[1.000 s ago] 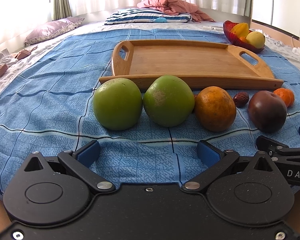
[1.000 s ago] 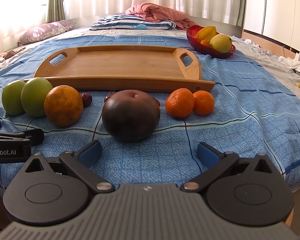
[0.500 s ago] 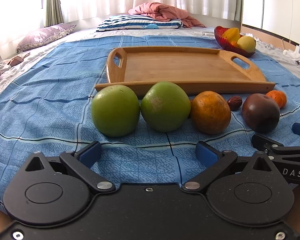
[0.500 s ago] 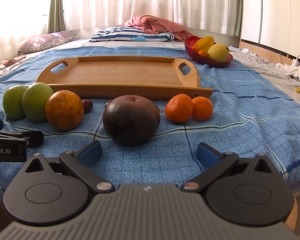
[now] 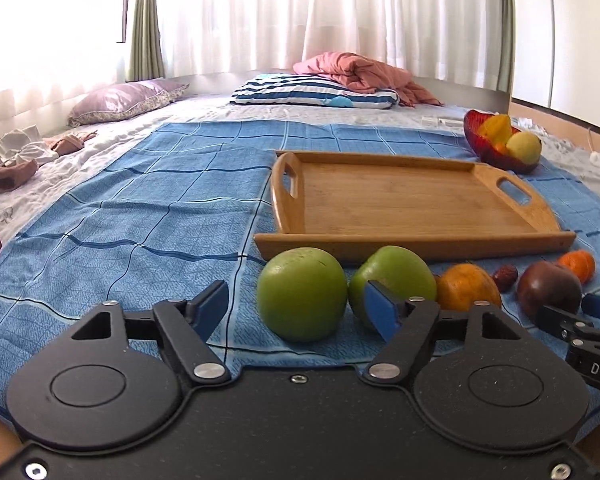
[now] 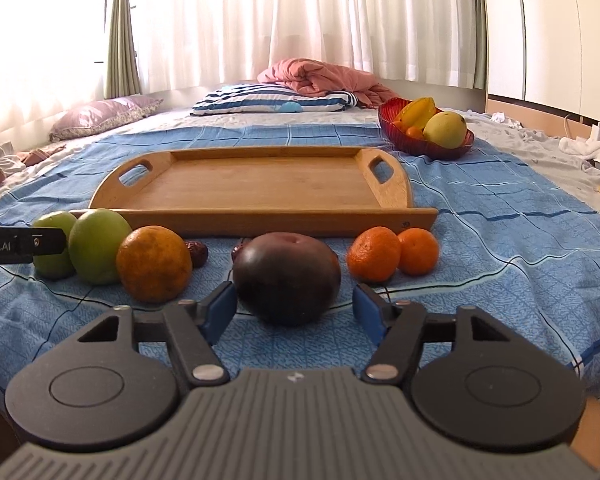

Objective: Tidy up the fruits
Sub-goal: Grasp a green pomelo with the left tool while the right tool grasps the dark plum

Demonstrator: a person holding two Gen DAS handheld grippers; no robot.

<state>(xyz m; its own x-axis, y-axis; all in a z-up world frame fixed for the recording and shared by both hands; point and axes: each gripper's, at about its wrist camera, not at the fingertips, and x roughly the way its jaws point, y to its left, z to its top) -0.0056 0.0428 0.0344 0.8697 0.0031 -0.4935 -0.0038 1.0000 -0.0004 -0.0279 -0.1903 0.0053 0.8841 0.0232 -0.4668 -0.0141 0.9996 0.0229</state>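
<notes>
A row of fruit lies on the blue cloth in front of an empty wooden tray [image 5: 400, 200] [image 6: 260, 184]. My left gripper [image 5: 296, 307] is open with its jaws closing. The left green fruit [image 5: 302, 294] sits just ahead, between the blue pads [image 5: 214, 306], untouched. The right pad overlaps the second green fruit [image 5: 396, 272]. My right gripper [image 6: 294, 312] is also open and closing, with the dark purple fruit [image 6: 286, 278] between its pads [image 6: 366, 312] and small gaps on both sides. An orange [image 6: 154, 264], two tangerines [image 6: 374, 254] and dates [image 6: 196, 252] lie alongside.
A red bowl [image 6: 424, 136] with yellow fruit stands beyond the tray's right end. Pillows [image 5: 312, 94] and a pink blanket [image 5: 360, 74] lie at the back. Each gripper's tip shows at the edge of the other's view, close to the fruit row.
Both grippers' jaws have narrowed from wide open. The left view has swung left and tilted up, so the fruit sits further right in it. The right view has tilted up a little.
</notes>
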